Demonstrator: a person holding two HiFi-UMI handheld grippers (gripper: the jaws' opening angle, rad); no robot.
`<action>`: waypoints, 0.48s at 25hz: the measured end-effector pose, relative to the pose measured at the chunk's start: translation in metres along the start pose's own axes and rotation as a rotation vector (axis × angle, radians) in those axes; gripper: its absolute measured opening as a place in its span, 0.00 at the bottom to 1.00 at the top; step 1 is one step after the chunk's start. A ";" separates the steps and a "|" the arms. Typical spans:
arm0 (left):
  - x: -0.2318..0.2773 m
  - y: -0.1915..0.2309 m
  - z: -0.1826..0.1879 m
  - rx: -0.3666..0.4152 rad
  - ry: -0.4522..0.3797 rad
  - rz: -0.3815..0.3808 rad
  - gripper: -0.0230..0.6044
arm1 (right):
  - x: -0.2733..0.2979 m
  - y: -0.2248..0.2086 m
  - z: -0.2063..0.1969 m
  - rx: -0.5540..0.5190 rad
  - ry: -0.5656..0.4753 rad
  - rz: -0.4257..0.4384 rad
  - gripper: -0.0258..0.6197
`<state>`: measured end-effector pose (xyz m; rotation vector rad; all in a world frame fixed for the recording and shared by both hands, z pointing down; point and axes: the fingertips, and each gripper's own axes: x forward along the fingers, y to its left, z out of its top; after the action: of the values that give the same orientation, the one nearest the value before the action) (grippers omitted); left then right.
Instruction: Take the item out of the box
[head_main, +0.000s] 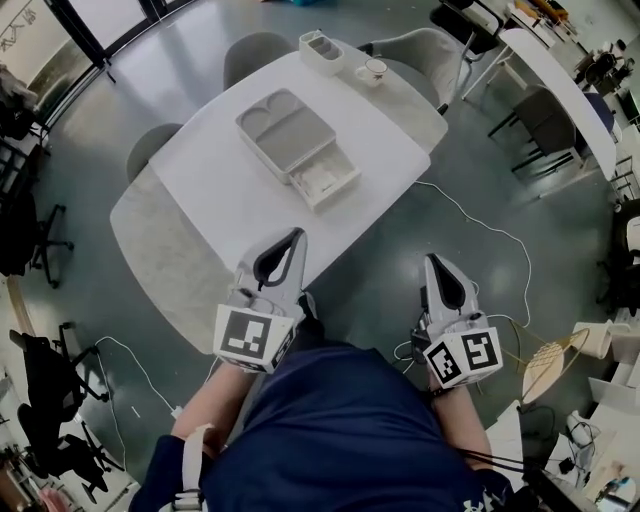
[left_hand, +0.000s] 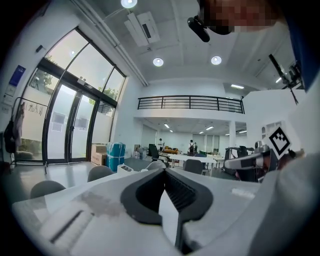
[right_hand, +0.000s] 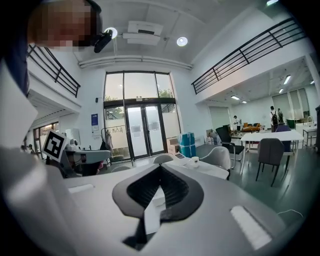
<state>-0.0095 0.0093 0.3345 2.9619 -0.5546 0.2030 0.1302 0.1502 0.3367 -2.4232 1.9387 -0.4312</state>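
A flat white box (head_main: 283, 128) lies in the middle of the white table (head_main: 220, 200), with its drawer (head_main: 326, 179) pulled out toward me. What the drawer holds is too small to tell. My left gripper (head_main: 296, 234) hovers over the table's near edge, short of the box, jaws shut and empty. My right gripper (head_main: 431, 259) hangs over the floor to the right of the table, also shut and empty. In the left gripper view the left gripper (left_hand: 164, 170) points level across the tabletop with its tips together. The right gripper (right_hand: 160, 167) shows its tips touching too.
A small white container (head_main: 323, 52) and a cup (head_main: 372, 70) stand at the table's far end. Grey chairs (head_main: 255, 52) ring the table. A white cable (head_main: 480, 230) runs across the floor on the right. Black office chairs (head_main: 45, 400) stand at the left.
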 end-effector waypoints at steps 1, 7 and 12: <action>0.004 0.008 -0.003 -0.002 0.007 -0.002 0.04 | 0.009 0.003 0.001 -0.004 0.007 0.001 0.04; 0.027 0.049 -0.022 -0.040 0.072 -0.001 0.04 | 0.058 0.020 -0.003 -0.014 0.052 0.024 0.04; 0.048 0.072 -0.044 -0.003 0.115 0.004 0.04 | 0.096 0.022 -0.006 -0.027 0.095 0.074 0.04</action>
<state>0.0036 -0.0683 0.3919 2.9228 -0.5454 0.3699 0.1266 0.0538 0.3583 -2.3787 2.0771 -0.5306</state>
